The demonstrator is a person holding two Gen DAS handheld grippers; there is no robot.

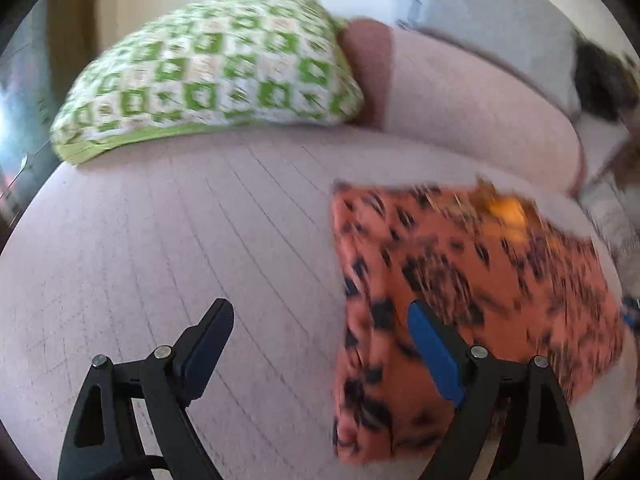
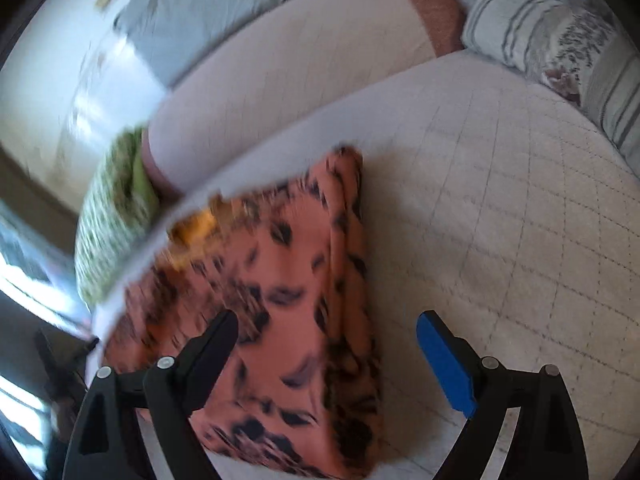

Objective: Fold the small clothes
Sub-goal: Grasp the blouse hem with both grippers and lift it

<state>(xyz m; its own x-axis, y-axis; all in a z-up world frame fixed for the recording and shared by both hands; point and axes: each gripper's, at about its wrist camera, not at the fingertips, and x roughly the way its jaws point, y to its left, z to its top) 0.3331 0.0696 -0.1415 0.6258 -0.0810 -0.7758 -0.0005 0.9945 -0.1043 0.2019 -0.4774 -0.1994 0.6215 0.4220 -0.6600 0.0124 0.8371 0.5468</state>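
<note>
1. Scene: a pale quilted sofa seat [image 1: 208, 248] with stitched grid lines. Both views are motion-blurred.
2. Task item: an orange garment with a black animal print [image 1: 472, 280], lying on the seat in a folded, roughly rectangular shape. A small yellow-orange patch shows at its far edge in both views.
3. Left wrist view: the garment occupies the right half of the frame; its left edge runs roughly straight down the picture. Bare seat lies to its left.
4. Left gripper [image 1: 320, 316]: jaws stand wide apart, nothing between the pads. The blue-padded finger [image 1: 436, 356] overlaps the garment's left part in the picture; contact cannot be judged. The other finger is over bare seat.
5. Right wrist view: the same garment [image 2: 288, 280] sits left of centre, its right edge showing a thick layered fold. Bare seat extends to the right.
6. Right gripper [image 2: 328, 320]: jaws likewise wide apart, gripping nothing. The dark finger [image 2: 212, 352] overlaps the garment; the blue-padded one is over bare seat.
7. Surroundings: a green-and-white patterned cushion [image 1: 216, 68] rests at the back left of the seat, against the backrest [image 1: 472, 96], well apart from the garment. A grey striped cushion [image 2: 516, 24] lies at the far right end.
</note>
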